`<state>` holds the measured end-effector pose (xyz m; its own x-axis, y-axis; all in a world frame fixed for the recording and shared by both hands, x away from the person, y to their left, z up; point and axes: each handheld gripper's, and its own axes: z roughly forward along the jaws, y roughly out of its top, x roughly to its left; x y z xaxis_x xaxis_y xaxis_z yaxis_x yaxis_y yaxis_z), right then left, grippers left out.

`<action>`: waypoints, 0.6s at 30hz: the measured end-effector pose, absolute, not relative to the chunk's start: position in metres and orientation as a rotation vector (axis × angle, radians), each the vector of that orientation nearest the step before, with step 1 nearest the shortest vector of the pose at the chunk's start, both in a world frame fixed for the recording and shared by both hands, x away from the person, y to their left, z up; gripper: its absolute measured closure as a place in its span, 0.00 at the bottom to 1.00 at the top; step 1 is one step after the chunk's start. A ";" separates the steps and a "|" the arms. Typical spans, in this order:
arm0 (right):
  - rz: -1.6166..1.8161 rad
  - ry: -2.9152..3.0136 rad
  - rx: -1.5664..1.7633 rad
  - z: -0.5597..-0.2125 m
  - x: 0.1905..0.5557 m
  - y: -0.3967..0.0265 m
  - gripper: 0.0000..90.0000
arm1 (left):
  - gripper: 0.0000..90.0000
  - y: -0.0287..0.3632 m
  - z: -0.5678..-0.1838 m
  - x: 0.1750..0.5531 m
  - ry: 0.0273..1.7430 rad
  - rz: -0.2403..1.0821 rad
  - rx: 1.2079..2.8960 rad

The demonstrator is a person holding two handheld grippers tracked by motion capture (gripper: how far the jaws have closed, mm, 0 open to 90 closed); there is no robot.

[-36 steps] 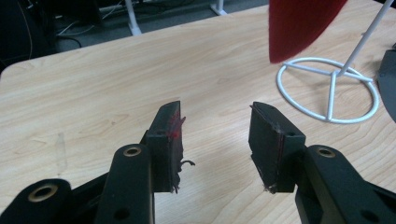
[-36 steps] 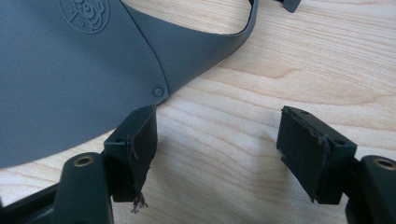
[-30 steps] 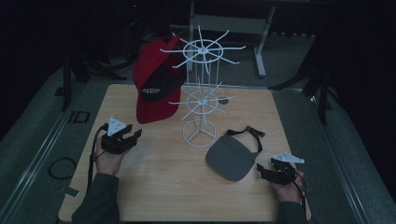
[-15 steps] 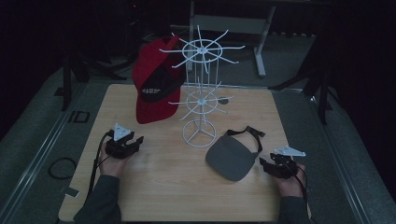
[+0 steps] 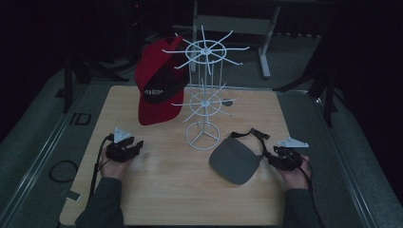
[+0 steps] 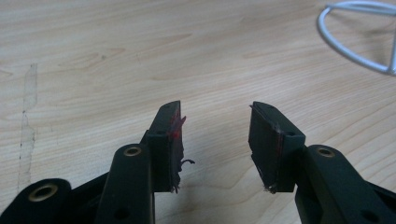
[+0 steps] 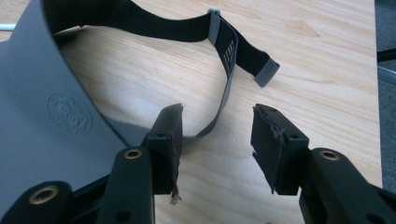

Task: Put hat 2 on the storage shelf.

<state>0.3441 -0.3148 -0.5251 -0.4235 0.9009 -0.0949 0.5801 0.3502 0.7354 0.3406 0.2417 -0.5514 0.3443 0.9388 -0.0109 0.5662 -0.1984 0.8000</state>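
1. Tongs first: the right tongs [image 7: 217, 140] are seen released, jaws apart and just narrowed, with only bare wood between the pads; the strap [image 7: 224, 93] of the visor passes just beyond the tips, untouched. The left tongs [image 6: 215, 140] are likewise released, jaws apart over bare wood, nothing gripped.
2. The counter [image 5: 157, 190], pale wood, is noted as carrying everything below.
3. A white wire rack [image 5: 203, 90] is set upright near the counter's middle; its ring base [image 6: 355, 37] is seen at the upper right of the left gripper view.
4. A red cap [image 5: 159, 90] is hung on the rack's left side.
5. The grey visor [image 5: 235, 161] is laid flat on the counter, just right of the rack's base and just beside the right tongs [image 5: 284, 157].
6. The left tongs [image 5: 124, 149] are held low at the counter's left, well apart from the visor.
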 end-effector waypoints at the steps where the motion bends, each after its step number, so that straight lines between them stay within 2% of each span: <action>1: 0.853 2.130 1.277 -0.524 0.347 -0.314 0.59 | 0.61 0.242 -0.553 0.341 1.324 0.646 1.885; 11: 0.810 2.180 1.231 -0.518 0.374 -0.304 0.60 | 0.61 0.242 -0.555 0.343 1.334 0.640 1.890; 18: 0.776 2.214 1.187 -0.515 0.399 -0.291 0.65 | 0.61 0.241 -0.557 0.344 1.345 0.628 1.895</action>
